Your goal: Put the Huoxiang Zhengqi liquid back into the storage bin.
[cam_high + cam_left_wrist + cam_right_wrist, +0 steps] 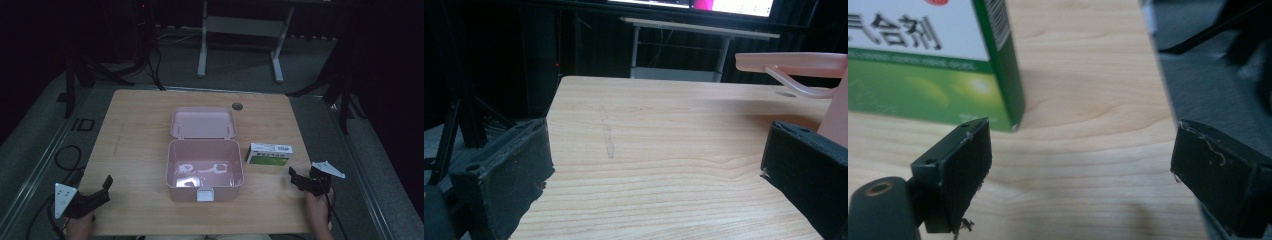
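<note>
Pink box open, mid-counter. Green carton just right, near right tool. Both tools, left tool included, spread apart, empty.

The table is pale wood with a matt, grained top. The pink box looks like smooth plastic — faintly glossy inside. The green-and-white carton is printed card; the left gripper pads look rough, matt black.

Dim room, table lit from above, gripper views slightly blurred.
</note>
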`<state>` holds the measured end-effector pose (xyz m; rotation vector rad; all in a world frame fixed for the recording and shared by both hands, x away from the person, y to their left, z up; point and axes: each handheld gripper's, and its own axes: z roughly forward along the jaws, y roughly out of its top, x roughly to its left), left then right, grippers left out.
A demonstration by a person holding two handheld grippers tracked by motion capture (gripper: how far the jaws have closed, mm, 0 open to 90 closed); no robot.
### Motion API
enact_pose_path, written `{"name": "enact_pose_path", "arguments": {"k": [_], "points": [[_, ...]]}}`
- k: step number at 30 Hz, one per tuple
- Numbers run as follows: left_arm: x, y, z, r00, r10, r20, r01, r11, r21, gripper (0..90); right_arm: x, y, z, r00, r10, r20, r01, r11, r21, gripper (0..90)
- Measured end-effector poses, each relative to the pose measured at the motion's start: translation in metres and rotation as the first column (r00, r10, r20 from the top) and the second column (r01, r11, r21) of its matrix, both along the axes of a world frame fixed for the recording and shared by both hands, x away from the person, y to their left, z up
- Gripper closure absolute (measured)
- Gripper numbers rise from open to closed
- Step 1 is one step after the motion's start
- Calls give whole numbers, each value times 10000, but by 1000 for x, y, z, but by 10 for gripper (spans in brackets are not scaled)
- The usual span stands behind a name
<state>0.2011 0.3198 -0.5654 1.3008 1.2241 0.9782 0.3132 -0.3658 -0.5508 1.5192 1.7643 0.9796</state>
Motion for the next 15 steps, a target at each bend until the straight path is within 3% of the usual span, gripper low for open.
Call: {"name": "enact_pose_path", "arguments": {"k": [1,3,7,10,15], "points": [[0,0,0,10000,-7,1,7,10000,-13,2,3,-1,0,9986,388,-359,-379,9990,253,93],[0,0,0,10000,-11,-4,11,10000,-16,2,4,-2,0,9976,504,-466,-489,9982,336,92],[0,0,0,10000,-11,8,11,10000,-27,2,10,-3,3,9953,253,-937,-232,9995,234,93],[0,0,0,10000,-20,1,20,10000,-23,2,12,-5,4,9902,353,-1350,-346,9994,74,93],[0,0,0,10000,-37,-29,37,10000,-42,2,14,-13,12,9686,886,-2322,-914,9958,-11,93]]}}
